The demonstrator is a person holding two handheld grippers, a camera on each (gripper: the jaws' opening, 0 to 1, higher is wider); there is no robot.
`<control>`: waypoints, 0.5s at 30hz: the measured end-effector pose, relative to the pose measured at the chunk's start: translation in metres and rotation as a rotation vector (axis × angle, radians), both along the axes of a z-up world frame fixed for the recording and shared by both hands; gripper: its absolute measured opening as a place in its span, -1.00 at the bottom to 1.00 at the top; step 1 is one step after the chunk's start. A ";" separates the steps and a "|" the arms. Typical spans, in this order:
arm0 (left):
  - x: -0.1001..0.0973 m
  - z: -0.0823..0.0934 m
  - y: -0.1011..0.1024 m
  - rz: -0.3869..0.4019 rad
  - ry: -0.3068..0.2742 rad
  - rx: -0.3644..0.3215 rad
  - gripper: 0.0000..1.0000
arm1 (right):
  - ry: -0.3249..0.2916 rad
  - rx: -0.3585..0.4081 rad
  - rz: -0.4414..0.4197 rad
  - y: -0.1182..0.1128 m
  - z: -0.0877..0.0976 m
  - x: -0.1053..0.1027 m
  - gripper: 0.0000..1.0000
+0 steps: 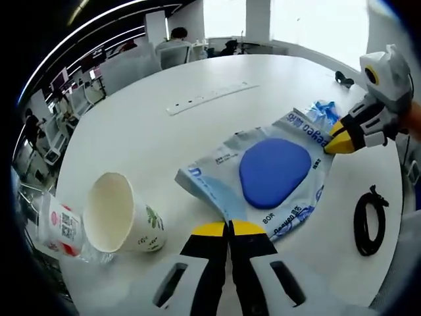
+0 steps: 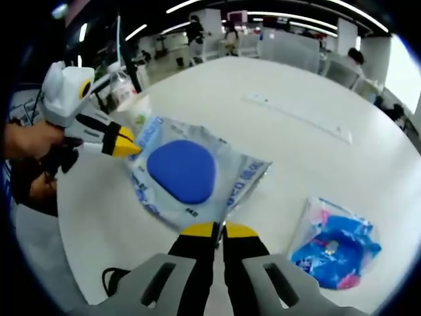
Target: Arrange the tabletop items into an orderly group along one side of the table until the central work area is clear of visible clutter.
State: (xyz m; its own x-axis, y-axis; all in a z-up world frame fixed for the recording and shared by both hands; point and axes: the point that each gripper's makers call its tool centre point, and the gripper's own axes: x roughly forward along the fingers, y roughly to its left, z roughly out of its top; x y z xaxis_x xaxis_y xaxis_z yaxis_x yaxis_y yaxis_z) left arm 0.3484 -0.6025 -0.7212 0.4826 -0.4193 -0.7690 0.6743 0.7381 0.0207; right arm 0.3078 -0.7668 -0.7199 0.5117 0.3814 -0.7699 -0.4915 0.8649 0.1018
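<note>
where the left gripper view looks over the white table, left gripper clenched on the near corner of a flat blue-and-clear packet, long axis running away toward the right gripper pinching its far corner, paper cup on its side beside it, mouth toward the camera, in the right gripper view, right gripper clamped on the packet's edge, left gripper at the opposite corner, blue pouch lying apart

Tipped cup beside packet, cable at packet's other side

Probably an open-plan office: white meeting table, distant desks, chairs, ceiling strip lights.
</note>
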 end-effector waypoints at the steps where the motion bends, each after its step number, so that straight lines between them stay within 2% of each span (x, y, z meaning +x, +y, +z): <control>1: 0.001 0.000 0.000 0.002 0.000 0.001 -1.00 | -0.001 -0.002 0.001 0.000 -0.001 0.001 -1.00; 8: 0.010 -0.004 0.000 0.009 -0.005 0.013 -1.00 | -0.004 0.003 -0.005 -0.001 -0.007 0.007 -0.99; 13: 0.018 -0.005 -0.001 0.004 -0.043 0.027 -1.00 | -0.011 -0.007 -0.005 -0.001 -0.012 0.010 -0.98; 15: 0.019 -0.008 -0.001 0.004 -0.041 0.037 -1.00 | -0.009 -0.003 -0.006 0.000 -0.014 0.011 -0.97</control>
State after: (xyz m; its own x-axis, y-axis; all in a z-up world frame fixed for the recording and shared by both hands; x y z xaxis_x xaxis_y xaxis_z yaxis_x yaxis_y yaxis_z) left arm 0.3678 -0.6032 -0.7295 0.5153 -0.3893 -0.7635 0.6698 0.7388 0.0753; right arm 0.3190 -0.7664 -0.7341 0.5208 0.3763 -0.7663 -0.4870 0.8682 0.0953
